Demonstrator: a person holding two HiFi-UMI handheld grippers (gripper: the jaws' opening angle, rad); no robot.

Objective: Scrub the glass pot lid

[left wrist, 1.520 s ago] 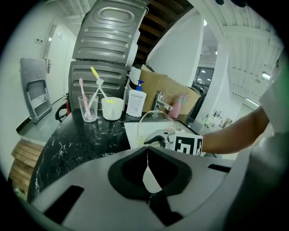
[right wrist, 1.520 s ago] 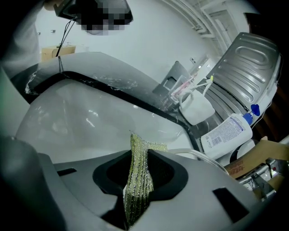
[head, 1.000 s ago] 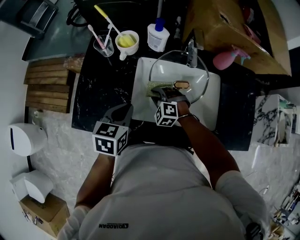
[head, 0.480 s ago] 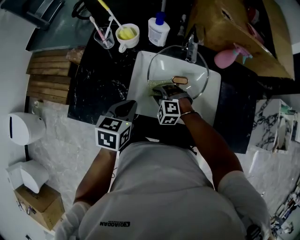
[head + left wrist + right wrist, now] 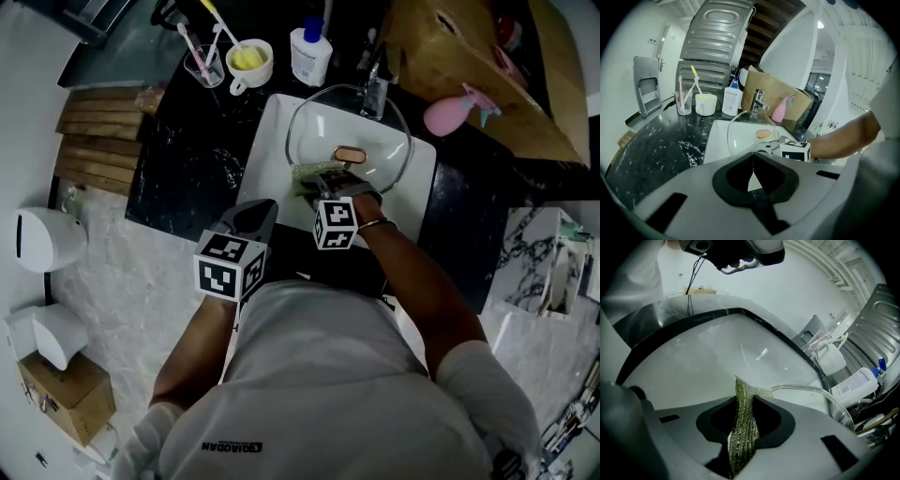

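Note:
The glass pot lid (image 5: 375, 131) stands tilted in the white sink (image 5: 267, 150), its tan knob (image 5: 350, 155) facing me. My right gripper (image 5: 319, 180) reaches over the sink's front edge and is shut on a green scrub pad (image 5: 302, 174), which is pressed at the lid's near left rim. In the right gripper view the pad (image 5: 743, 427) hangs pinched between the jaws, with the lid's rim (image 5: 820, 393) just beyond. My left gripper (image 5: 257, 210) hovers over the dark counter by the sink's front left corner, shut and empty. The left gripper view shows the lid (image 5: 740, 136) ahead.
Behind the sink stand a faucet (image 5: 375, 89), a soap bottle (image 5: 309, 52), a white mug (image 5: 246, 58) and a glass with toothbrushes (image 5: 204, 64). A pink spray bottle (image 5: 450, 112) and a cardboard box (image 5: 469, 56) sit at the back right. Black marble counter (image 5: 187, 159) flanks the sink.
My left gripper has crept a little closer to the sink's front edge. The right gripper keeps the pad at the lid's near rim with only slight movement.

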